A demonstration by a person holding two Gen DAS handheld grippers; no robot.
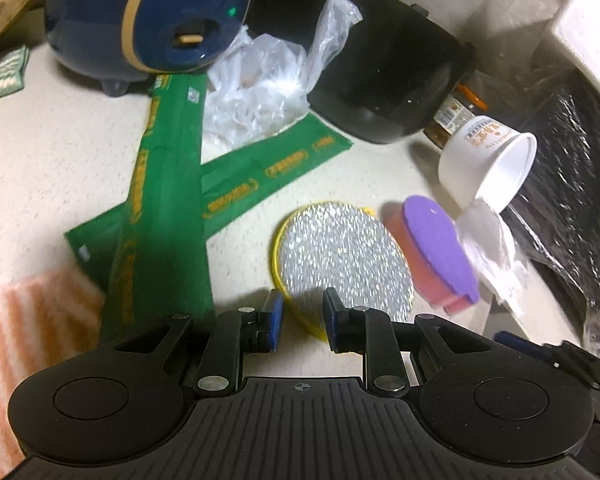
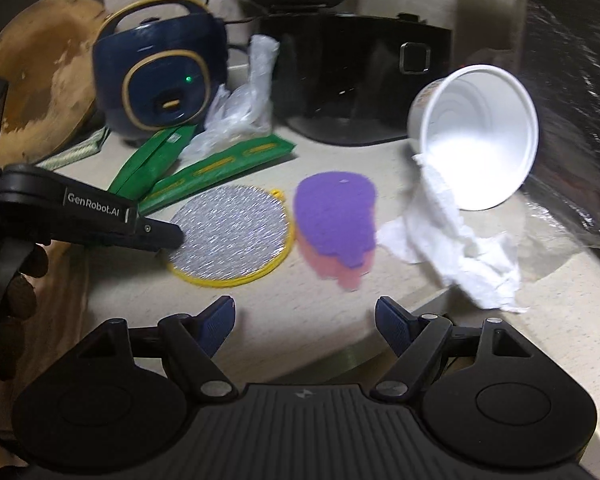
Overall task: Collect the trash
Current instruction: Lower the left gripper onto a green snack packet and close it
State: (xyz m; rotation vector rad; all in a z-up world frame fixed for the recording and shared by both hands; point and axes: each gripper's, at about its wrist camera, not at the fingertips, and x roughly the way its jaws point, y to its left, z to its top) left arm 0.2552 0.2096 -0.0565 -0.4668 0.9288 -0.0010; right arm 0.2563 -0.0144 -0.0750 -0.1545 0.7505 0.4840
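Two green wrappers (image 1: 168,184) (image 2: 220,176) lie crossed on the counter, with a crumpled clear plastic bag (image 1: 256,92) (image 2: 240,108) behind them. A white paper cup (image 1: 488,164) (image 2: 476,136) lies tipped on its side, and a crumpled tissue (image 1: 492,256) (image 2: 452,248) spills from it. My left gripper (image 1: 304,320) stands partly open, its fingertips (image 2: 172,236) straddling the near edge of a silver scrubber disc (image 1: 340,256) (image 2: 232,232); the pads press on nothing. My right gripper (image 2: 304,320) is wide open over the counter's front edge, nothing between its fingers.
A purple and pink sponge (image 1: 440,248) (image 2: 336,216) lies between the disc and the tissue. At the back stand a blue rice cooker (image 2: 160,76), a black appliance (image 2: 356,76) and a jar (image 1: 456,112). An orange striped cloth (image 1: 28,340) is at the left, a black bag (image 1: 572,200) at the right.
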